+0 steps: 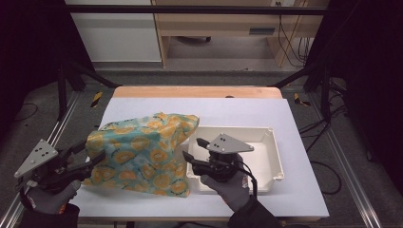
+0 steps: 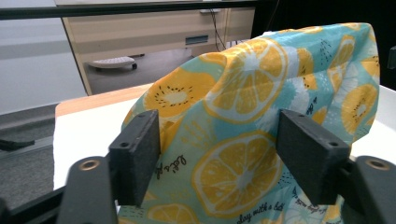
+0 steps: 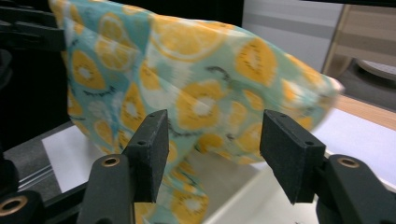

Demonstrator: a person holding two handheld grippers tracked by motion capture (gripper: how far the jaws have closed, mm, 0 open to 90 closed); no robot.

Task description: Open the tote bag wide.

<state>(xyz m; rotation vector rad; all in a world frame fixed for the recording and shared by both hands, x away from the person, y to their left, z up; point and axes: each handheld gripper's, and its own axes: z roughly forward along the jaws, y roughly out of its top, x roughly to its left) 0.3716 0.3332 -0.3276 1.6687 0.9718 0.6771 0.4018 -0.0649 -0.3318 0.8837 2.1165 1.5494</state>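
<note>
The fabric bag (image 1: 142, 154) (teal with orange slices) lies on the white table (image 1: 294, 190), its right end touching the white tray (image 1: 275, 156). The left gripper (image 1: 92, 159) has its jaws apart around the bag's left end. The right gripper (image 1: 192, 149) hovers above the tray's left part, jaws apart, near the bag.

Dim room, lit tabletop; right gripper view blurred (motion).
</note>
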